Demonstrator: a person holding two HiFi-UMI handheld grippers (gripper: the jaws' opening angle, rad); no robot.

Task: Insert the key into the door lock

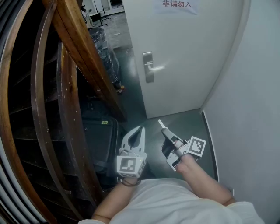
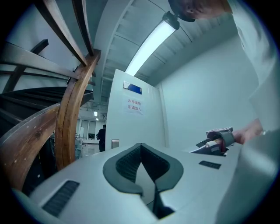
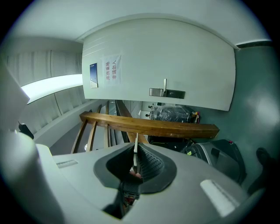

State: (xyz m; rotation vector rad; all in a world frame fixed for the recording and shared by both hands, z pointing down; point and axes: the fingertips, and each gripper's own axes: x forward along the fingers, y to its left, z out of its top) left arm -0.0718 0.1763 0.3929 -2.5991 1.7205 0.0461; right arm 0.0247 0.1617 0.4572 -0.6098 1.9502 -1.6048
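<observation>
Floor (image 1: 151, 114) between the wooden stair rail (image 1: 87, 57) and white wall (image 1: 249, 109) is left open before the door (image 1: 188, 57), its lock plate (image 1: 148, 67) well ahead. The key (image 3: 135, 153) is clamped edge-on in the right claw (image 1: 165, 131), pointed doorward. The left claw (image 1: 139, 131) is closed on nothing.

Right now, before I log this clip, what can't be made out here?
- Keyhole: too small on the lock plate in the head view and right gripper view.
- Key: head buried between the fingers, right gripper view; teeth too thin to read.
- Door sign: cut off by the head view's top edge.
</observation>
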